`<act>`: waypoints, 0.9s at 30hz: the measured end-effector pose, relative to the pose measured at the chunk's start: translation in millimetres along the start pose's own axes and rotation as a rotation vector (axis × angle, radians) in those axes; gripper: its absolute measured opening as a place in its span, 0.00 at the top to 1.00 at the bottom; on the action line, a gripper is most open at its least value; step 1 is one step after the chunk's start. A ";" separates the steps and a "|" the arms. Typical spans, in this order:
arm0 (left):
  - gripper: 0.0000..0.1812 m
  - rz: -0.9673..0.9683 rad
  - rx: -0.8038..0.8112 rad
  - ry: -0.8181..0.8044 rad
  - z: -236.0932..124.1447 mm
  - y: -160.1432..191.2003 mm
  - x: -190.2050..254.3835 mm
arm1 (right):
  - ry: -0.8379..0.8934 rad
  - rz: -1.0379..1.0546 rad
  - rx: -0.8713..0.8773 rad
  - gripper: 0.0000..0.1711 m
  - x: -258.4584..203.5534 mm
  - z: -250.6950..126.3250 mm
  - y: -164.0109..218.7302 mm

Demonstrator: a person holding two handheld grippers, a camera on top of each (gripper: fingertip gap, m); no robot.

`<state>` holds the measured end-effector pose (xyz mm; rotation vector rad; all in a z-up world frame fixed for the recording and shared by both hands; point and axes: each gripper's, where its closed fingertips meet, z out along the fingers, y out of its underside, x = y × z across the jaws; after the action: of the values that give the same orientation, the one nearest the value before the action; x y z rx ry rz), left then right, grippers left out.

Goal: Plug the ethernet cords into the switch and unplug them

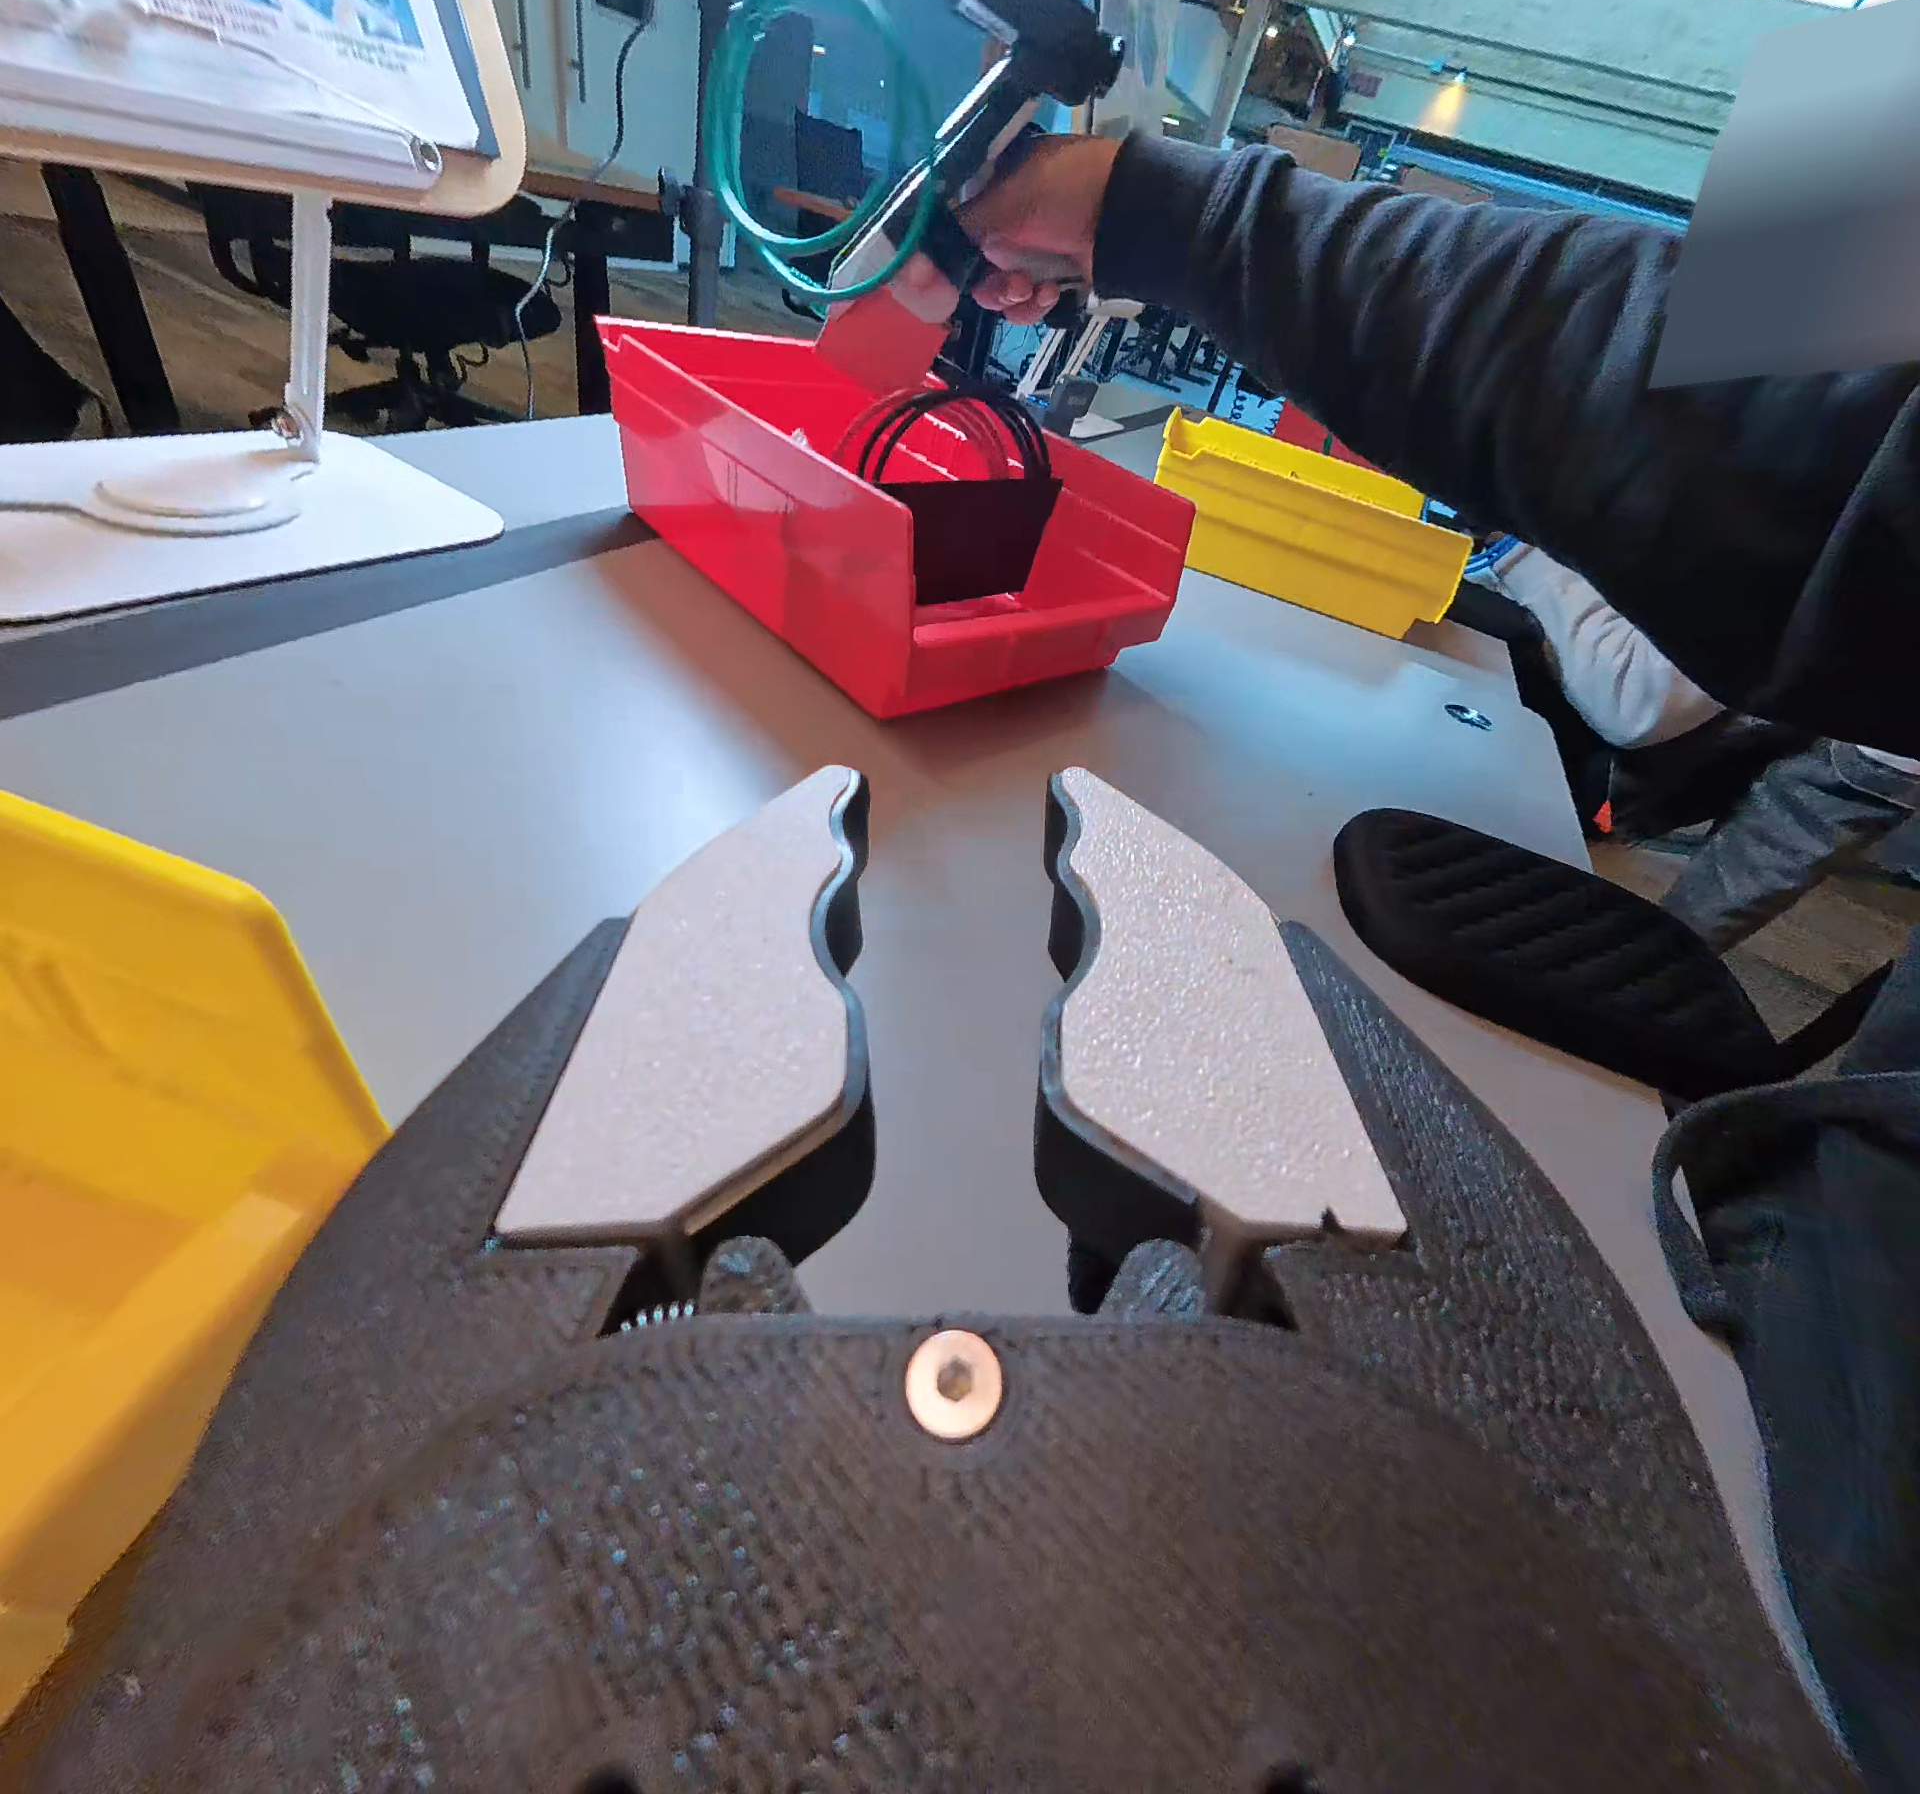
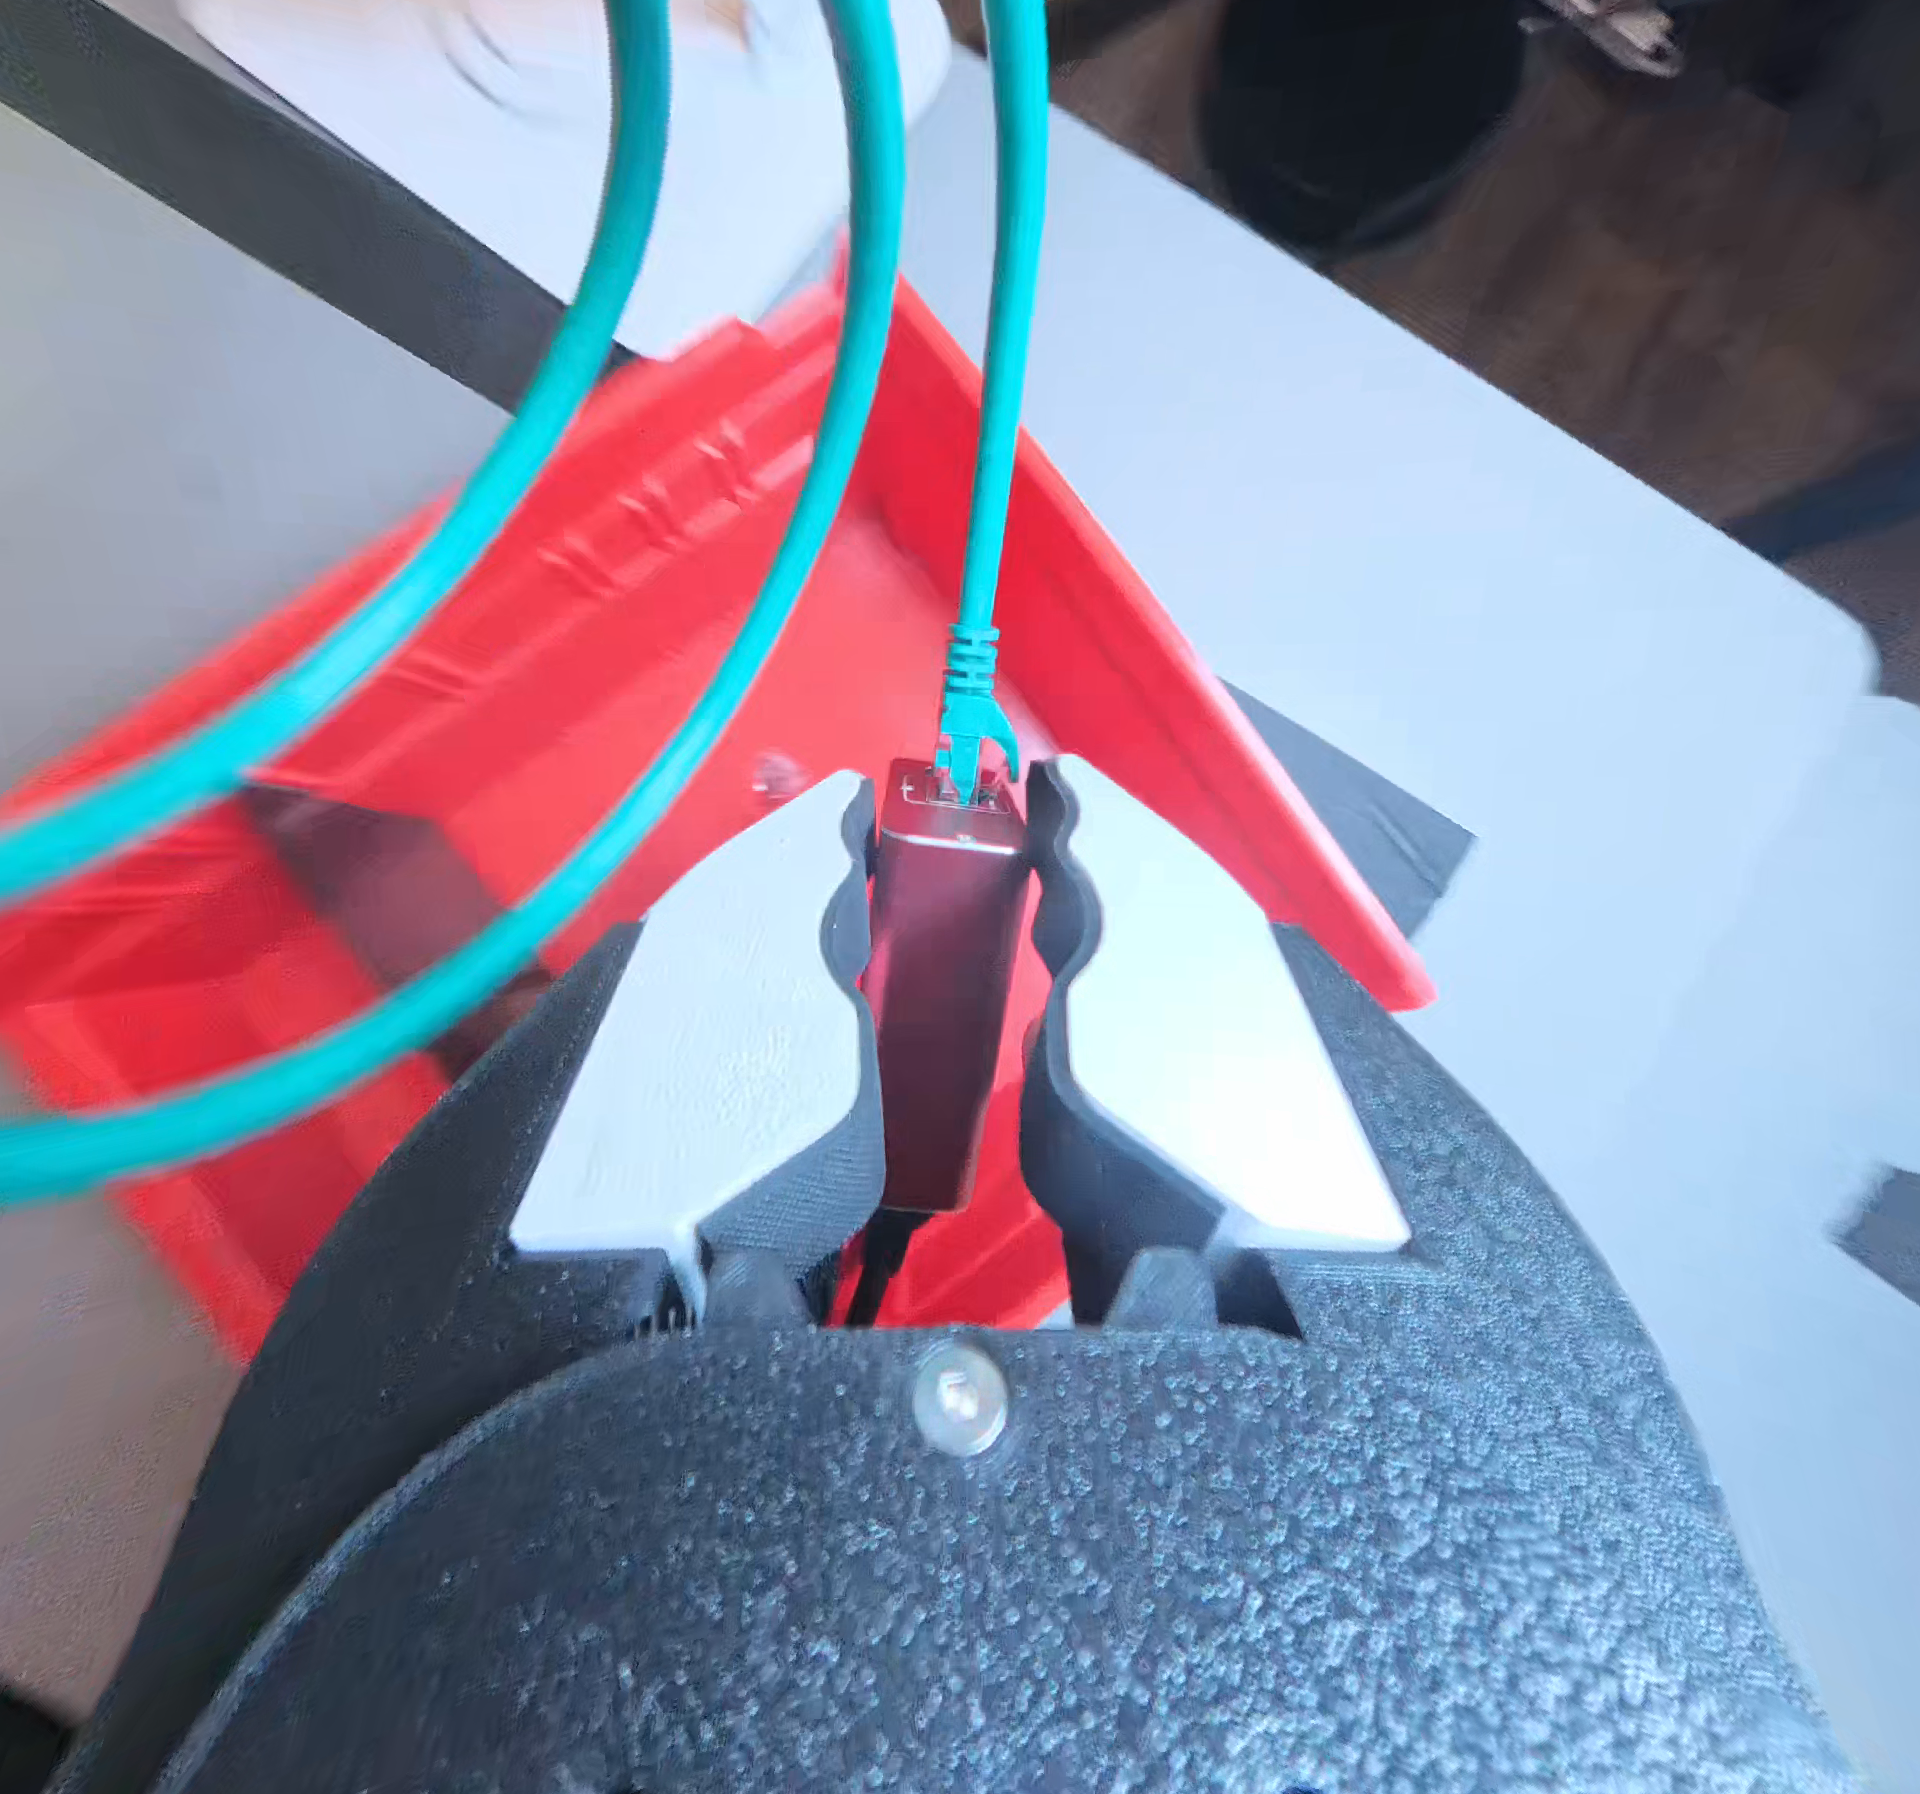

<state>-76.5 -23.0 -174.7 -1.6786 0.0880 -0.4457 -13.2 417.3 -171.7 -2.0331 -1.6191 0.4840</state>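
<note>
In the right wrist view my right gripper (image 2: 951,778) is shut on a small metallic switch box (image 2: 940,965). A green ethernet cord (image 2: 997,342) is plugged into the box's front port by its plug (image 2: 971,705) and loops up and away to the left. Below it lies a red bin (image 2: 623,549). In the left wrist view the right gripper (image 1: 883,331) hangs over the red bin (image 1: 769,518), with the green cord (image 1: 748,103) looping above. A coiled black cable (image 1: 956,435) sits in that bin. My left gripper (image 1: 956,799) is open and empty, low over the grey table (image 1: 520,757).
A yellow bin (image 1: 125,1121) is close at my left, and another yellow bin (image 1: 1309,529) lies behind the red one at right. A white document stand (image 1: 208,497) is at far left. A person's sleeved arm (image 1: 1455,310) reaches across from the right. A black chair armrest (image 1: 1538,944) is at the table's right edge. The left gripper's tips are roughly 45 cm from the right gripper's.
</note>
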 end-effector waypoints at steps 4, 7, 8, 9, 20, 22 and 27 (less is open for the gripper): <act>0.82 -0.022 -0.054 0.002 6.6 14.7 -4.4 | 0.129 -0.115 -0.164 0.83 10.9 34.0 16.3; 0.82 -0.011 -0.097 0.004 10.0 25.7 -4.5 | 0.145 -0.147 -0.248 0.82 10.6 48.5 22.9; 0.83 -0.005 -0.108 0.004 10.9 28.4 -4.1 | 0.139 -0.150 -0.292 0.83 9.4 51.9 27.7; 0.83 0.002 -0.118 0.004 11.7 30.6 -3.7 | 0.147 -0.154 -0.342 0.83 10.1 54.3 33.2; 0.78 0.020 -0.104 -0.066 5.2 26.7 -15.0 | 0.073 -0.167 -0.116 0.66 -0.2 3.5 -14.4; 0.78 0.015 -0.106 -0.070 4.8 27.5 -17.5 | 0.056 -0.166 -0.002 0.66 -5.7 -25.2 -32.0; 0.76 0.038 -0.097 -0.109 1.8 23.6 -22.0 | 0.051 -0.206 0.283 0.68 -36.7 -97.0 -57.0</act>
<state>-91.5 -18.4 -203.0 -1.7905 0.0621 -0.3248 -13.2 376.4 -60.7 -1.6410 -1.6066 0.5469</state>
